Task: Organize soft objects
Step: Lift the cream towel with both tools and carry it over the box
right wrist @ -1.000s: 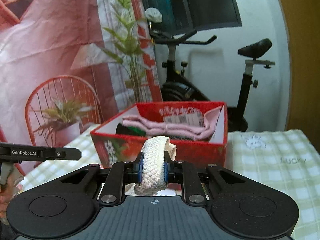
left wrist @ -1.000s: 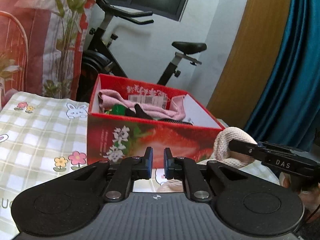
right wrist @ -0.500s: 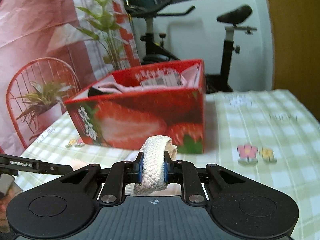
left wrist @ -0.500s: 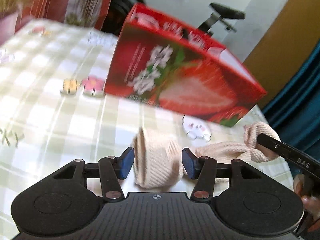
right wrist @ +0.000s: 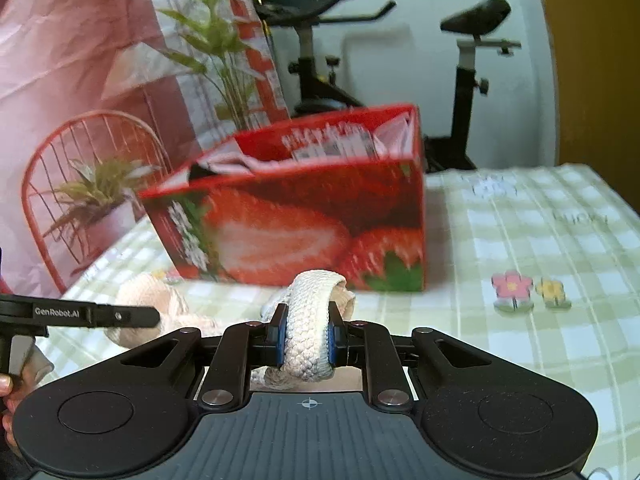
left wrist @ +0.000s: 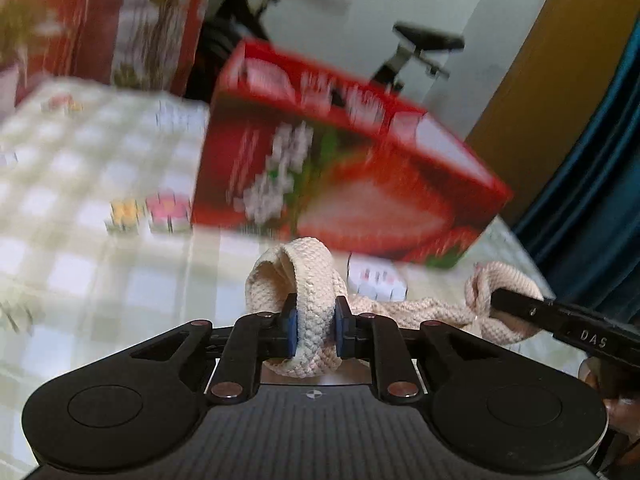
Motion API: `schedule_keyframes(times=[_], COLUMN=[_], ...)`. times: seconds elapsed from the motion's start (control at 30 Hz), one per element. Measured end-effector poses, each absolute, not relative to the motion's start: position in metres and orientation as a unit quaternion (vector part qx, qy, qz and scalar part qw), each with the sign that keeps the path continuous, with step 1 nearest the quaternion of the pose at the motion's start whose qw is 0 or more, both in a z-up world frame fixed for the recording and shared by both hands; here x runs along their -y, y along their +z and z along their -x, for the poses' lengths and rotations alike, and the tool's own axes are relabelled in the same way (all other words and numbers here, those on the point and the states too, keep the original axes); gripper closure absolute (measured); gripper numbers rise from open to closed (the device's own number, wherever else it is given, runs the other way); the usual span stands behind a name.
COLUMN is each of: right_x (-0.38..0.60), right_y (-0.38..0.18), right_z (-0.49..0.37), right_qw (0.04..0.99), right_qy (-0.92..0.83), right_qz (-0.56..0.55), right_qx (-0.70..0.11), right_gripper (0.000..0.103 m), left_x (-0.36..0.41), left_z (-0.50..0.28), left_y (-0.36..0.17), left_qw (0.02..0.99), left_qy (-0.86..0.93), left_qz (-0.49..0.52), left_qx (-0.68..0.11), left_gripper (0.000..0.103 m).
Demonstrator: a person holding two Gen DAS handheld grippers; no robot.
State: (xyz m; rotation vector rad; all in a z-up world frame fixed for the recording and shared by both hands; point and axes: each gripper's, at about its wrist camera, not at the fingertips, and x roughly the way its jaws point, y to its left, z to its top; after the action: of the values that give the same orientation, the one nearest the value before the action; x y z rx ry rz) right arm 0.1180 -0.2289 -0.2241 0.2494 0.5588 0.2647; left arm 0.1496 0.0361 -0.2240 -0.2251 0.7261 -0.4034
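A cream knitted cloth [left wrist: 308,280] stretches between both grippers just above the checked tablecloth. My left gripper [left wrist: 313,326] is shut on one end of it. My right gripper [right wrist: 305,336] is shut on the other end [right wrist: 310,320] and also shows at the right of the left wrist view [left wrist: 520,308]. A red strawberry-print box [right wrist: 304,220] stands behind, holding pink cloth [right wrist: 396,128] and other soft items; it also shows in the left wrist view [left wrist: 348,176].
The table has a green-checked cloth [right wrist: 540,248] with flower prints [right wrist: 512,290]. A red wire chair with a plant [right wrist: 92,192] stands left. An exercise bike [right wrist: 468,80] stands behind the table. A blue curtain [left wrist: 600,184] hangs right.
My left gripper dropped to the table, opened around the cloth's free end, and has closed on it. The right gripper stayed shut on its end, dipped toward the table and has risen a little.
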Motion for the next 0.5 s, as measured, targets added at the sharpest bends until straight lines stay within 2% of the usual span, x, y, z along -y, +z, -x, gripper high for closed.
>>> schedule_keyframes(times=[0.3, 0.5], right_x=[0.229, 0.23], right_y=[-0.142, -0.112], right_z=[-0.142, -0.2], right_qw=[0.971, 0.982], right_qy=[0.15, 0.126], right_qz=[-0.079, -0.033], right_qx=[-0.171, -0.139], right_gripper=[0.087, 0.087], left_x=[-0.032, -0.011], left_z=[-0.154, -0.204], left_y=[-0.126, -0.1], left_qw=[0.954, 0.963], left_qy=[-0.201, -0.191], left_qz=[0.08, 0.054], left_qx=[-0.208, -0.185], left_gripper=[0.085, 0.085])
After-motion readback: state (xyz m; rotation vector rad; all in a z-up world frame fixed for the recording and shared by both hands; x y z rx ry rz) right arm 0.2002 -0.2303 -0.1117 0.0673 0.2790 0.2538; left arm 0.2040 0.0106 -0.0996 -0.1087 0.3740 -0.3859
